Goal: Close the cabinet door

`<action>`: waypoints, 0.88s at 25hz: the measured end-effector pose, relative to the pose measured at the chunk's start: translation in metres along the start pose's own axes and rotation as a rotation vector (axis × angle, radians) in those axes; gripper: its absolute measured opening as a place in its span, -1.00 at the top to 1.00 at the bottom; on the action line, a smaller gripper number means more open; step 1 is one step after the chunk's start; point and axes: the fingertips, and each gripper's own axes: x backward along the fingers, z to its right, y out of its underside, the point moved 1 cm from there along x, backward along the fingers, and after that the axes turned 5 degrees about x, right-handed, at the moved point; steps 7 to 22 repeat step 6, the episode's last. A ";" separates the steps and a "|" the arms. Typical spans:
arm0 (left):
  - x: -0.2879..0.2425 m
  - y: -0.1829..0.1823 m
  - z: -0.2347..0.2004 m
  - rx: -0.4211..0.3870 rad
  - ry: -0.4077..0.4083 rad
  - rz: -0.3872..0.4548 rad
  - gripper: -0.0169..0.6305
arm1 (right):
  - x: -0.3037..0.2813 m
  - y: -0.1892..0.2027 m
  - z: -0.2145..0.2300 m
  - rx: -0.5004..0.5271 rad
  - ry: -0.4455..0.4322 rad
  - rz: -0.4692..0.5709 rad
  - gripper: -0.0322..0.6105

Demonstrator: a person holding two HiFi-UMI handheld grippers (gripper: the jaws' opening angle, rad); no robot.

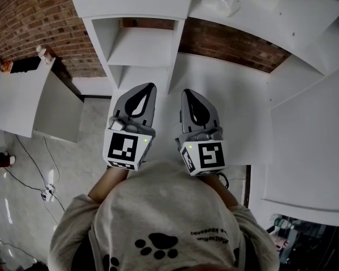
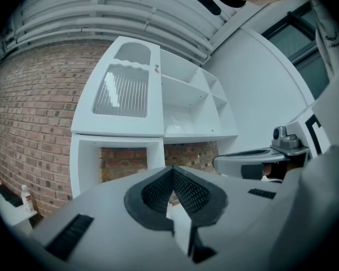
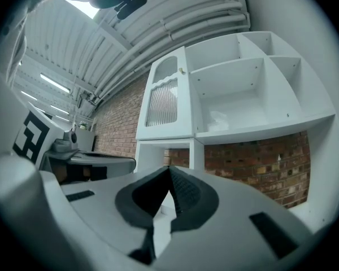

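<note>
A white cabinet [image 1: 141,44] stands against a brick wall. Its left door with the ribbed glass pane [image 2: 121,92] lies flat against the front. The shelves to its right [image 3: 243,95] stand uncovered. A large white panel [image 1: 308,145], which looks like the swung-out door, reaches towards me on the right; it also fills the right of the left gripper view as a panel [image 2: 260,89]. My left gripper [image 1: 149,87] and right gripper [image 1: 187,92] hover side by side in front of the cabinet. Both point at it, are shut and hold nothing. Neither touches the cabinet.
A crumpled clear bag [image 3: 217,117] lies on one uncovered shelf. A white counter [image 1: 20,103] with small bottles [image 1: 44,53] stands at the left by the wall. Cables [image 1: 45,193] trail over the grey floor. Clutter sits low at the right [image 1: 288,230].
</note>
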 end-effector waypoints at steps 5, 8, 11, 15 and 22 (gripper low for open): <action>-0.002 -0.004 -0.002 -0.003 0.002 0.014 0.92 | -0.004 -0.003 0.001 0.007 0.002 0.012 0.87; -0.003 -0.005 -0.003 -0.005 0.004 0.016 0.92 | -0.005 -0.004 0.001 0.009 0.003 0.013 0.87; -0.003 -0.005 -0.003 -0.005 0.004 0.016 0.92 | -0.005 -0.004 0.001 0.009 0.003 0.013 0.87; -0.003 -0.005 -0.003 -0.005 0.004 0.016 0.92 | -0.005 -0.004 0.001 0.009 0.003 0.013 0.87; -0.003 -0.005 -0.003 -0.005 0.004 0.016 0.92 | -0.005 -0.004 0.001 0.009 0.003 0.013 0.87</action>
